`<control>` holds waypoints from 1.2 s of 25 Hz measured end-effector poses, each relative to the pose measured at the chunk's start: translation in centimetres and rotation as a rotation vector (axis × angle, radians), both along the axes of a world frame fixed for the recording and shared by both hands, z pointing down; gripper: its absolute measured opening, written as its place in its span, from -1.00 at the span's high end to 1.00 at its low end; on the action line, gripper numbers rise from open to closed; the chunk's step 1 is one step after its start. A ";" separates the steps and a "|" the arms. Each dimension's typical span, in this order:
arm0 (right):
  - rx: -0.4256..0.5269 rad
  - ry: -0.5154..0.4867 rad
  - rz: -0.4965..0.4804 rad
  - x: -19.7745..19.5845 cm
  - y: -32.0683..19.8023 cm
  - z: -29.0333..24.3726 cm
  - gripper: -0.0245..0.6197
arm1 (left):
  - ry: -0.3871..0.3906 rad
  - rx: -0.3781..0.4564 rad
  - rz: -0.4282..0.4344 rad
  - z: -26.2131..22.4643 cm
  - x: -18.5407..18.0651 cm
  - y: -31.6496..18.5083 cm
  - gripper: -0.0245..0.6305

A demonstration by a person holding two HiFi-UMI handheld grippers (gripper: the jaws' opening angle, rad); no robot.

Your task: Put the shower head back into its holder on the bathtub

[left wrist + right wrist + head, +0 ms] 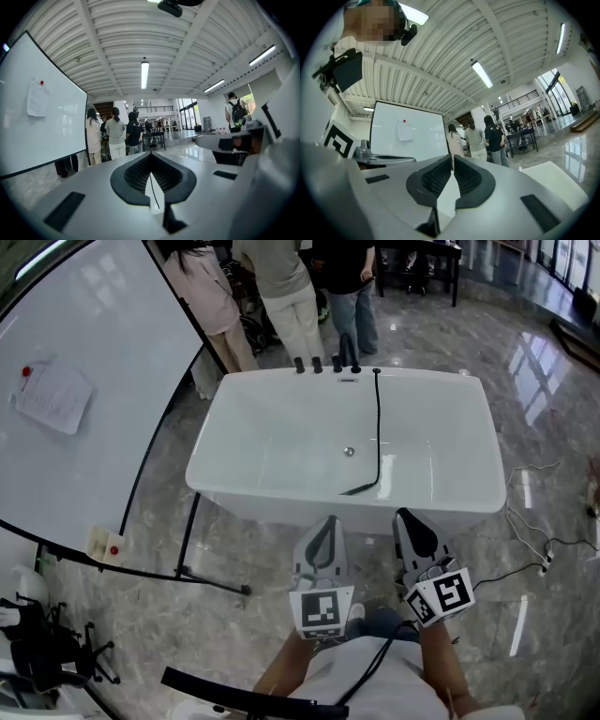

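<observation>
Closest in, the person's 2 forearms and pale top fill the lower edge of the head view, cut off by the frame. The left gripper (327, 524) and the right gripper (405, 517) are held side by side just short of the near wall of the bathtub (208, 451). Each gripper's own view shows its jaws pressed together with nothing between them.

Inside the bathtub, a black hose (378, 427) runs from the far rim down across the floor and curls toward the near wall. Its dark end there appears to be the shower head (351, 491), though it is too small to make out clearly. On the far rim stands a row of dark fittings (326, 364); which of them is the holder I cannot tell.

Left of the bathtub leans a whiteboard (94, 352) with 1 sheet of paper (53, 397) pinned to it. Behind the bathtub, several people (292, 306) are cut off at the top edge.
</observation>
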State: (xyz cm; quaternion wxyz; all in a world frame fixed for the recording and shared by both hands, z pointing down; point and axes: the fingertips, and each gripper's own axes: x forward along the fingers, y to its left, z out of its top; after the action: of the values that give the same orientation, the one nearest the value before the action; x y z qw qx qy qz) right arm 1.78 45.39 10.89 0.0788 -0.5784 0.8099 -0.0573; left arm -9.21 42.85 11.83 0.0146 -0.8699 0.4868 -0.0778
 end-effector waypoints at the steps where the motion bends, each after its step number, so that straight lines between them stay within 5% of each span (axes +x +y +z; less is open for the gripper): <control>1: 0.004 -0.008 -0.015 -0.4 -0.1 0.3 0.91 | -0.010 -0.009 -0.005 0.7 -0.3 -0.2 0.93; 7: -0.052 0.047 -0.058 -1.2 -2.2 4.0 0.91 | -0.013 -0.126 0.000 5.4 -0.3 -1.8 0.93; 16: -0.108 0.084 -0.191 1.0 -12.9 8.1 0.71 | -0.060 -0.116 -0.083 8.1 2.1 -12.3 0.93; 30: -0.288 0.160 -0.328 5.2 -26.0 18.7 0.71 | -0.072 -0.252 -0.182 16.5 4.8 -25.4 0.93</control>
State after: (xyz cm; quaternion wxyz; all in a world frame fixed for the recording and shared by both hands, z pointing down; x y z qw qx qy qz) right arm 6.97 19.41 29.59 -0.0794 -0.4472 0.8801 -0.1382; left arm -4.40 17.46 28.33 -0.0845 -0.8140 0.5490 -0.1702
